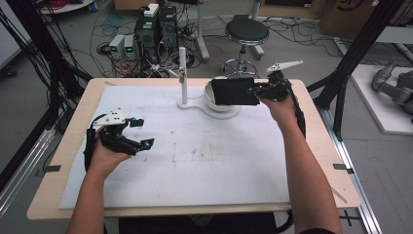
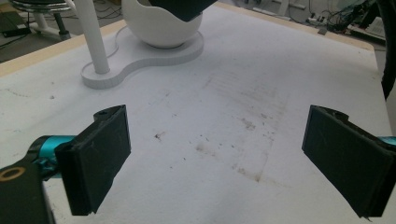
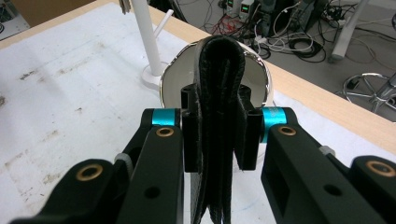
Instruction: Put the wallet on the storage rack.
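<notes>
- High view: a person's two forearms reach over a desk (image 1: 63, 161) covered by a stained white mat (image 1: 209, 161).
- Right tongs (image 1: 257, 90), at the far side, pinch a flat black leather wallet (image 1: 234, 91), holding it on edge over a white bowl (image 1: 210, 100).
- That bowl sits on a white stand (image 1: 229, 112) with an upright post (image 1: 183, 73).
- Left tongs (image 1: 141, 132) hover near the mat's left side, jaws spread wide, gripping nothing.

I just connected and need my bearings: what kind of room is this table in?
Most likely a lab or workshop, not a home. Computer towers stand on the floor amid tangled cables, a round stool sits behind the table, and black metal frame struts flank it.
</notes>
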The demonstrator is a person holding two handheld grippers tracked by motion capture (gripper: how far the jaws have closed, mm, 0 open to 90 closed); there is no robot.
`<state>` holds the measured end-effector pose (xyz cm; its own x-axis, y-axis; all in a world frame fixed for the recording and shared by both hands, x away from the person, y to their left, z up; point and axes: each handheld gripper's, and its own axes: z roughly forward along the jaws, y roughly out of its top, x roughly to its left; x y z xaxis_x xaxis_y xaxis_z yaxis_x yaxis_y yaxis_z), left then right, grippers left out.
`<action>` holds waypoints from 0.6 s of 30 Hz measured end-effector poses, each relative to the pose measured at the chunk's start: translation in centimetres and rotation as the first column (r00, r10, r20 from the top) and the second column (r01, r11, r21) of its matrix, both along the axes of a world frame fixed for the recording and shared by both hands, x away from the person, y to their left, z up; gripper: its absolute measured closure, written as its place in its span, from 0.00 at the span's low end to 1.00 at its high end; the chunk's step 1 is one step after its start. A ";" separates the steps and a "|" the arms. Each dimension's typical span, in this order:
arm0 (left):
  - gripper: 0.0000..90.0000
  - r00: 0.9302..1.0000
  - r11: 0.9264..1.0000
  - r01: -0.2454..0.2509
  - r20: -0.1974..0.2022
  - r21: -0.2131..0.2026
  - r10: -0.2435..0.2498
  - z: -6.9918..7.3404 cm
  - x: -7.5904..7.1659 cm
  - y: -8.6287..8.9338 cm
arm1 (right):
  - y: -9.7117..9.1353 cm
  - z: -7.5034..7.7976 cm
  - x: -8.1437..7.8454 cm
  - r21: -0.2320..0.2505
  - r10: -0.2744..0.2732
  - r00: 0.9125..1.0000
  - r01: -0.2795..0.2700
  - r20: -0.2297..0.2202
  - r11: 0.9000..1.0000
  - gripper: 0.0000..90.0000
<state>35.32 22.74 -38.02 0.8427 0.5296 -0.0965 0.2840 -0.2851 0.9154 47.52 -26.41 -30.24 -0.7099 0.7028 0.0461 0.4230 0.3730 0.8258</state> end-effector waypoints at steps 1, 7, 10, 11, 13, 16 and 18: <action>0.09 1.000 1.000 0.001 0.000 -0.001 -0.001 0.0 0.0 0.0 | 0.1 -0.1 0.1 0.000 -0.003 1.000 0.003 -0.006 1.000 0.86; 0.09 1.000 1.000 0.002 -0.003 0.005 -0.002 0.0 0.1 -0.1 | 0.3 0.1 0.7 -0.007 -0.006 0.999 0.006 -0.036 1.000 0.86; 0.09 1.000 1.000 0.003 -0.004 0.007 -0.003 -0.1 0.1 -0.2 | 0.4 0.5 1.1 -0.024 -0.013 0.998 0.012 -0.057 1.000 0.86; 0.09 1.000 1.000 0.000 -0.004 0.006 0.000 -0.1 0.1 -0.3 | 0.5 0.5 1.1 -0.032 -0.012 0.999 0.011 -0.048 0.999 0.86; 0.09 1.000 1.000 0.003 -0.005 0.007 -0.003 -0.1 0.1 -0.4 | 0.5 0.6 1.3 -0.033 -0.015 0.998 0.013 -0.054 0.999 0.86; 0.09 1.000 1.000 0.007 -0.008 0.007 -0.007 -0.2 0.1 -0.6 | 0.2 0.5 1.5 -0.028 -0.018 0.998 0.016 -0.059 0.999 0.86; 0.09 1.000 1.000 0.009 -0.007 0.012 -0.009 -0.2 0.1 -0.7 | 0.1 0.5 1.5 -0.030 -0.020 0.998 0.018 -0.065 0.999 0.86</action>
<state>35.44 22.00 -38.22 0.8468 0.5233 -0.0958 0.2876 -0.2988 0.9099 49.04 -26.34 -29.74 -0.6928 0.7176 0.0711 0.4825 0.3880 0.7852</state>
